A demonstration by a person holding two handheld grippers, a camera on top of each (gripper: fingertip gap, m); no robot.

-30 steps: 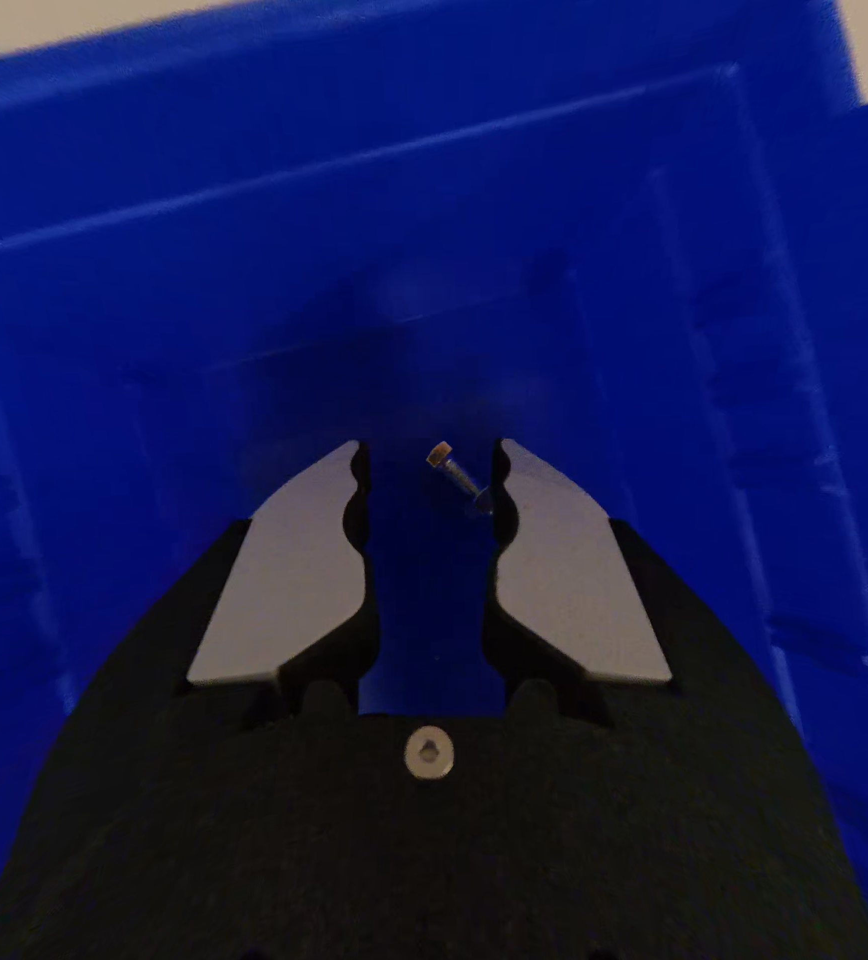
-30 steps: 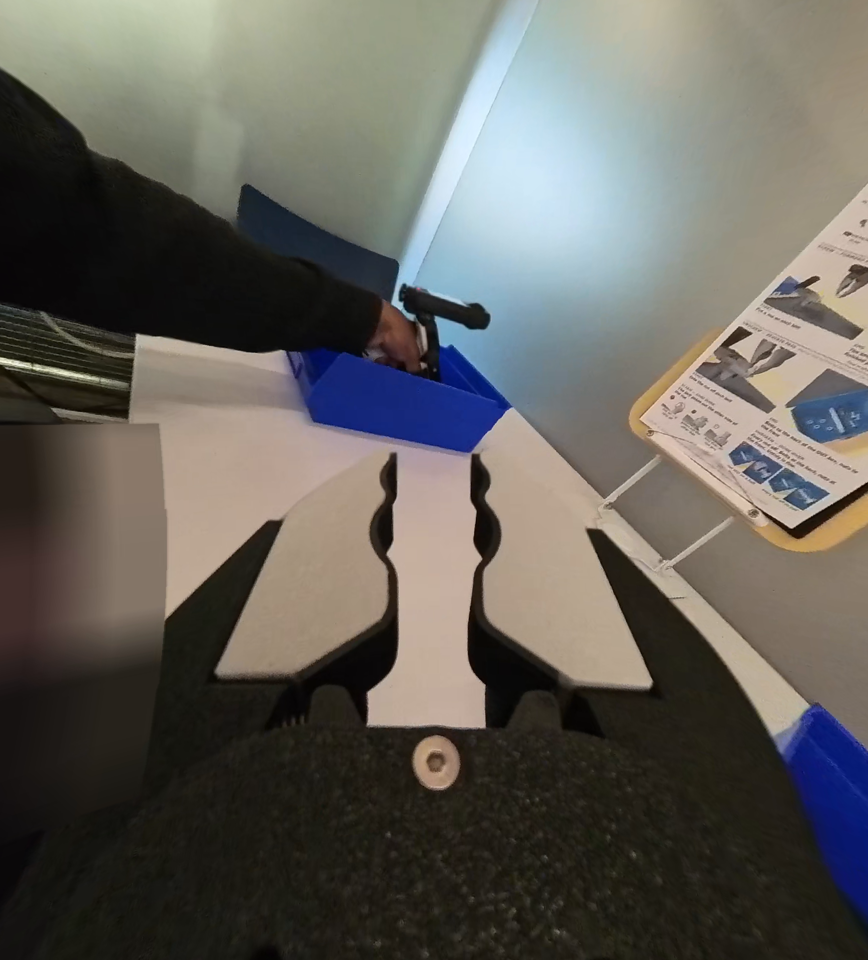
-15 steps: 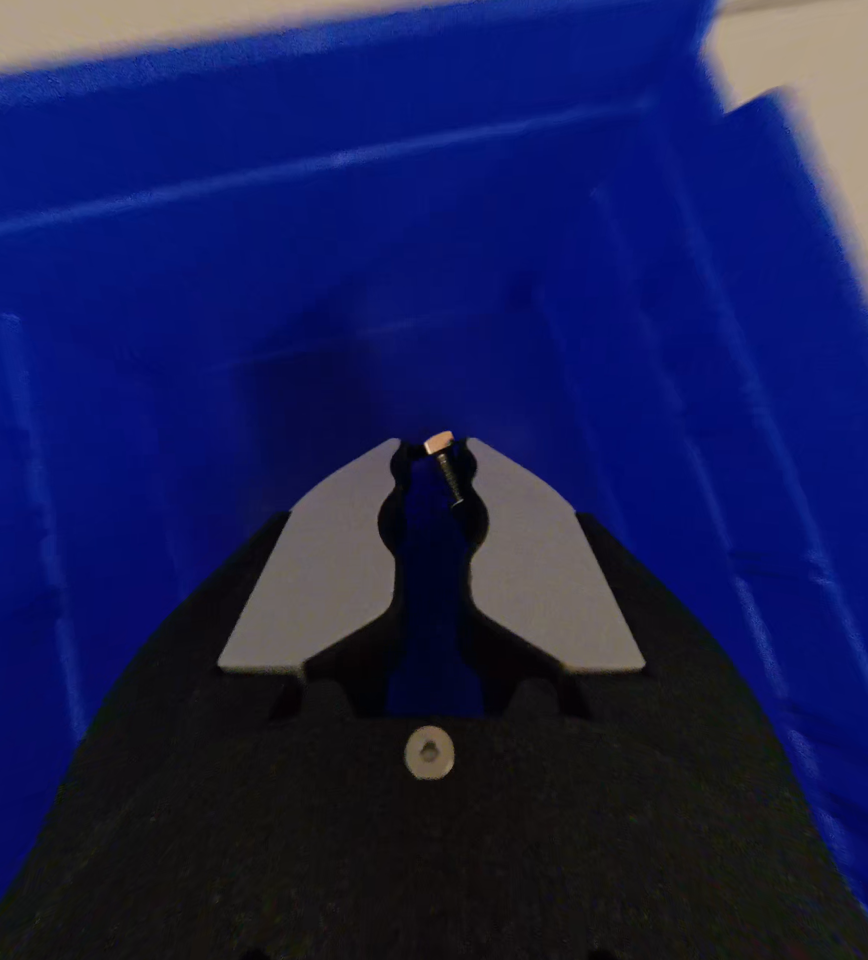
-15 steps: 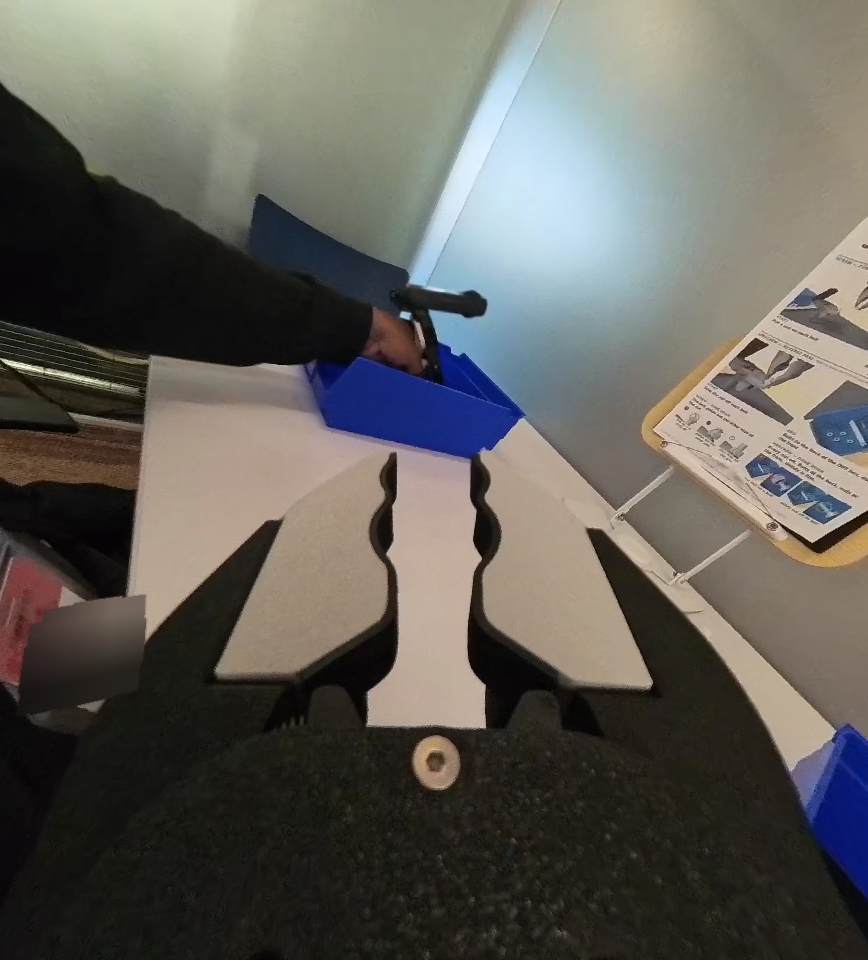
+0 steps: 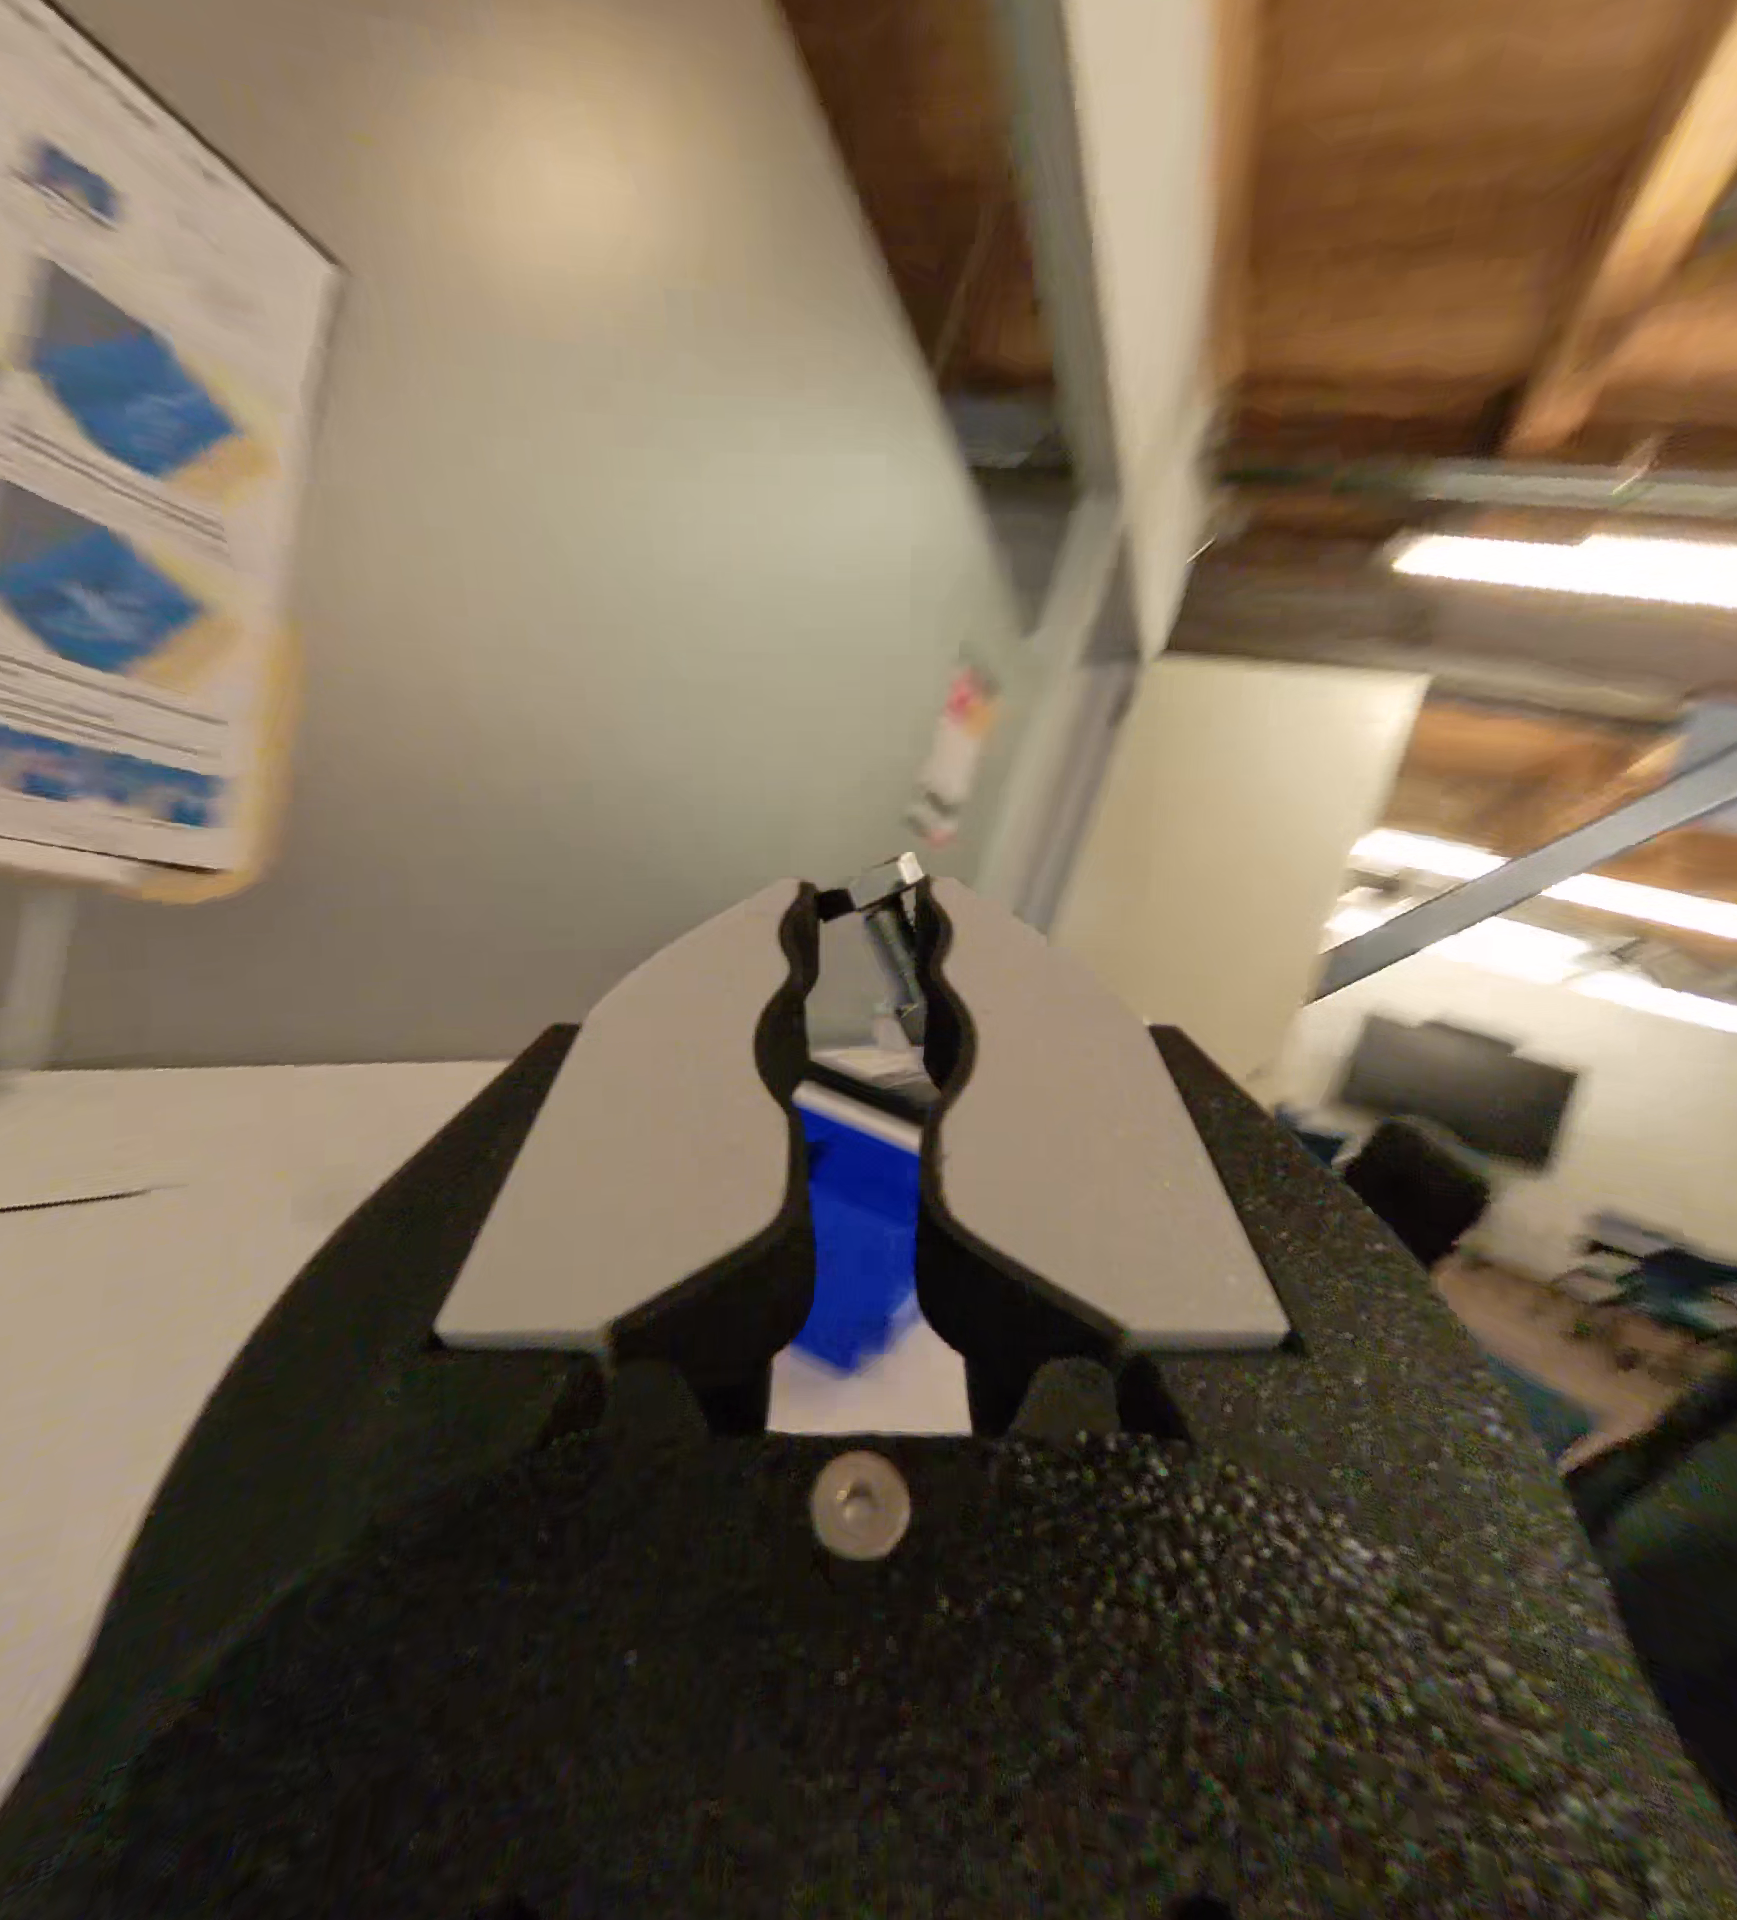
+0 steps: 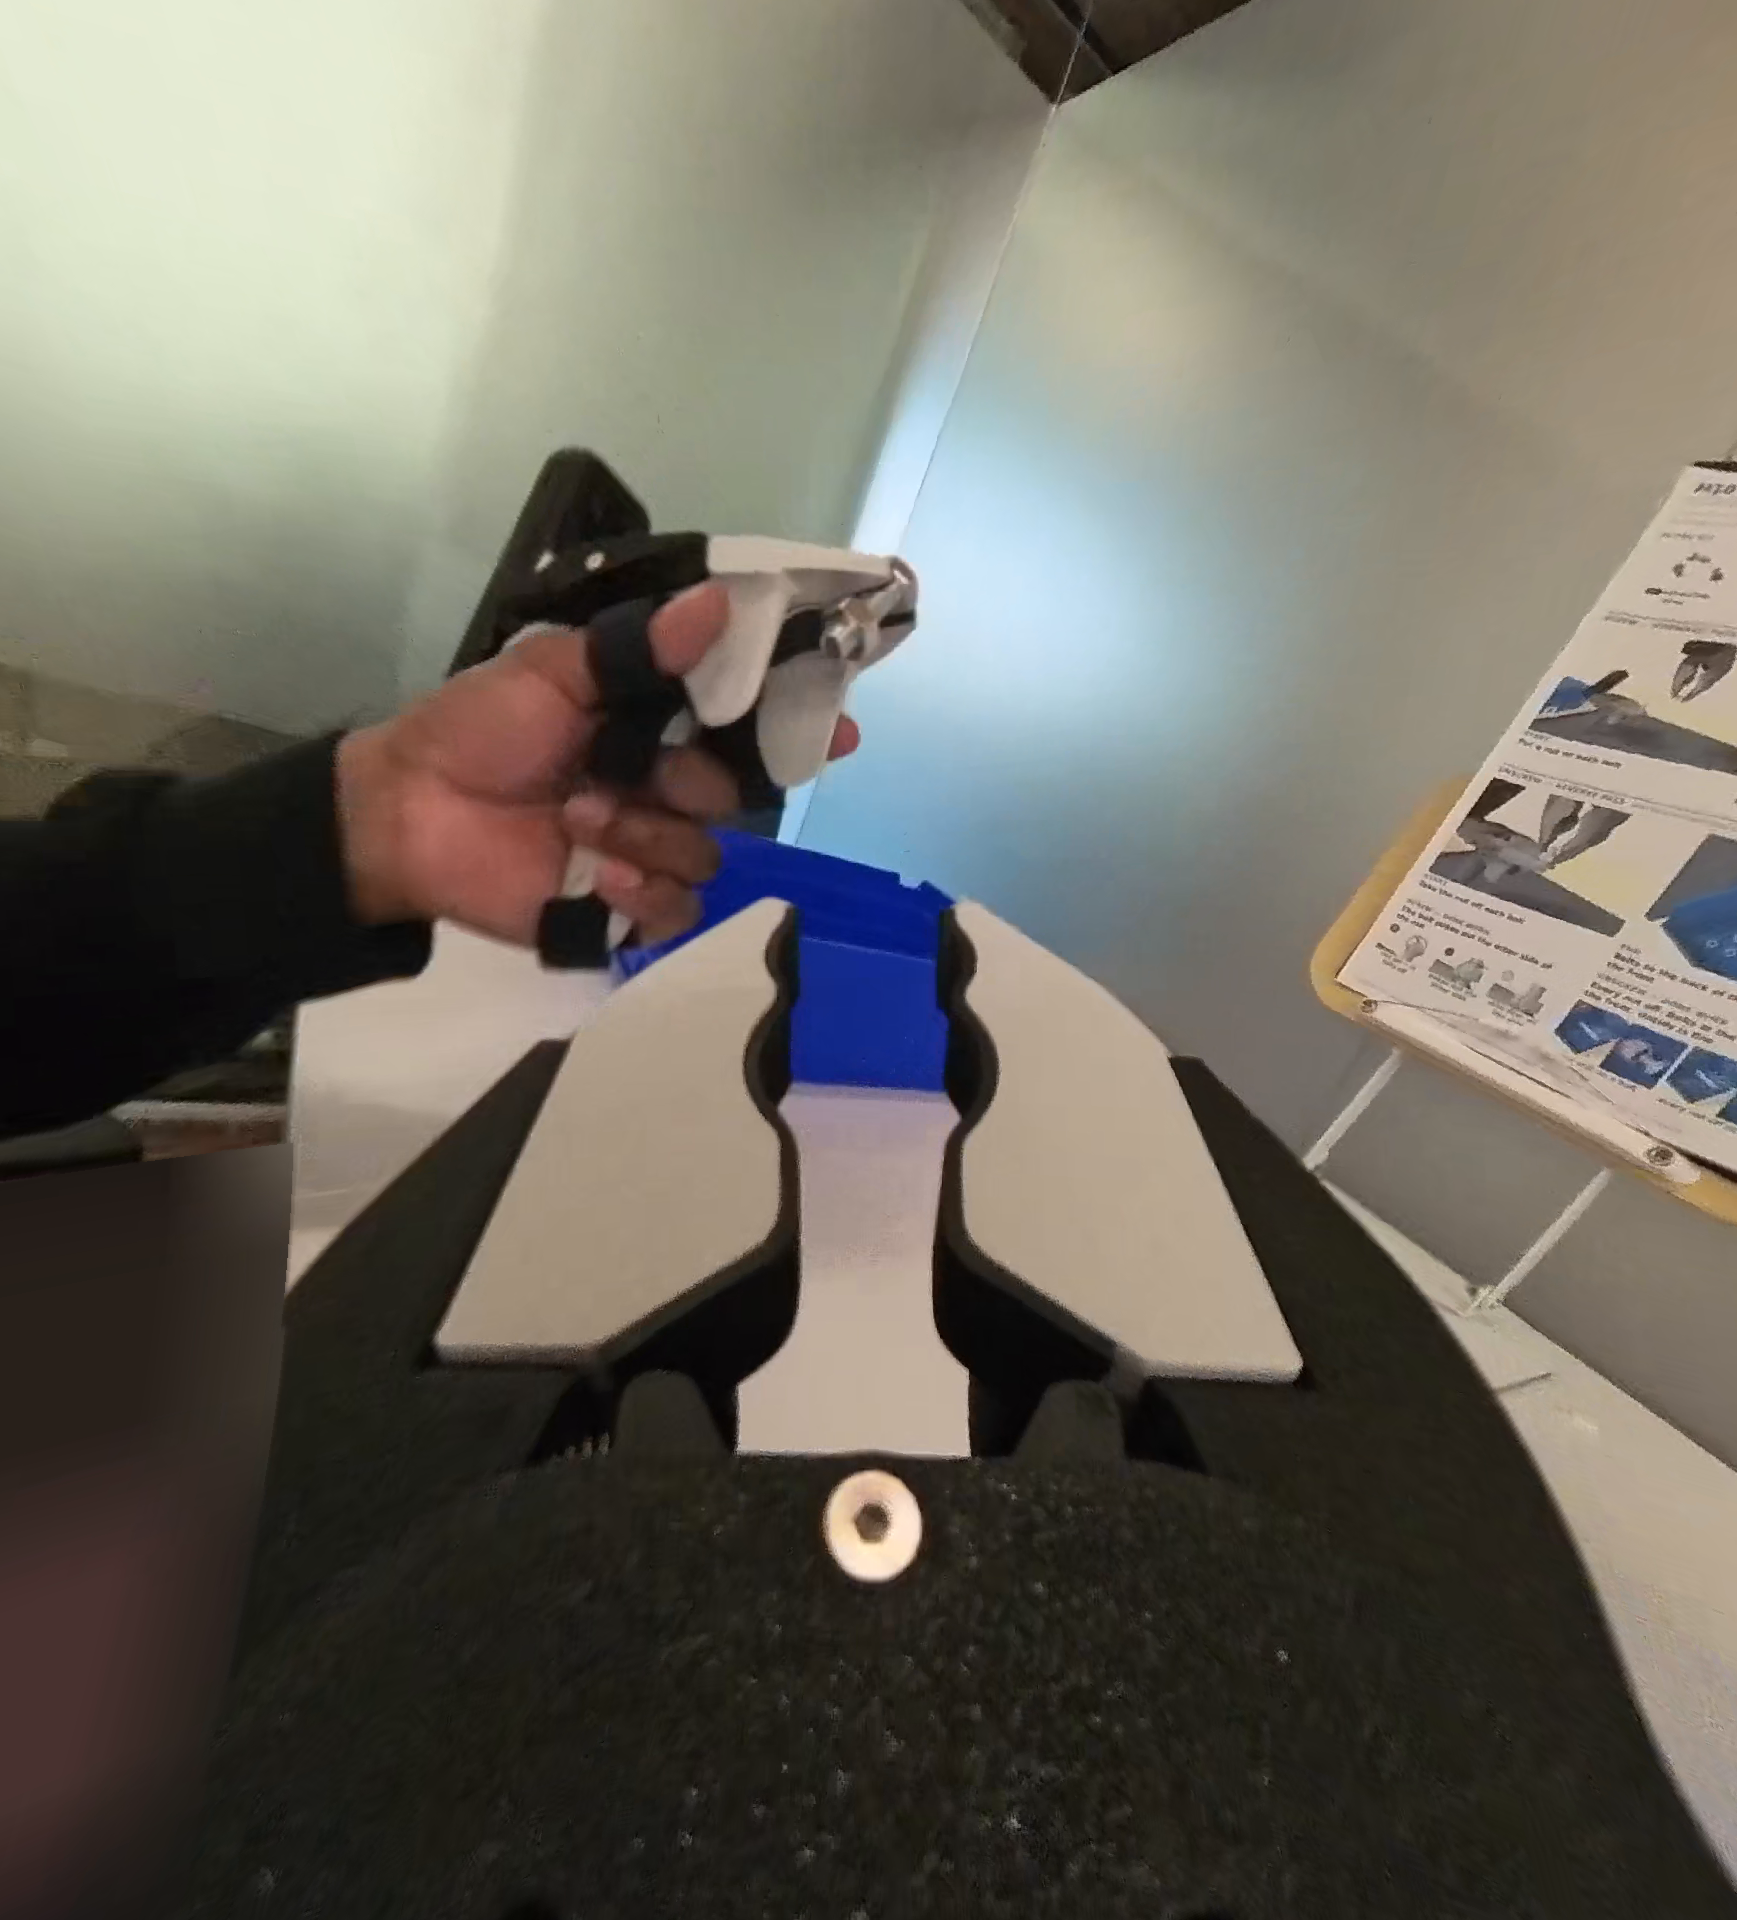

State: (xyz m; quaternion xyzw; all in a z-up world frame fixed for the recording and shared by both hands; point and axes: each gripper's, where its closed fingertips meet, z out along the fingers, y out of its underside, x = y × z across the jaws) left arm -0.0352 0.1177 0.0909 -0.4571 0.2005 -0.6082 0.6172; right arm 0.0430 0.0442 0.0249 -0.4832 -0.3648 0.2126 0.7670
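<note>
The left tool is clamped on a small metal bolt right at its tips: the square-edged silvery head sits across the tip gap, tilted up toward 1 o'clock, and the threaded shank runs back down between the pads along the right-hand finger, its long axis roughly in line with the fingers. The tool is raised off the white tabletop, pointing at a pale wall. In the right wrist view the same tool shows at 11 o'clock, held in a hand with a dark sleeve, the bolt a bright glint at its tips.

The right tool holds nothing; its grey pads stand apart, with the tabletop and a blue plastic bin showing through the gap. That bin sits at 12 o'clock from it, below the raised left tool.

The bolt is hard, shiny and small; the pads are smooth matte grey with scalloped black edges, on grainy black bodies. A printed instruction sheet on a tan board stands at 3 o'clock.
</note>
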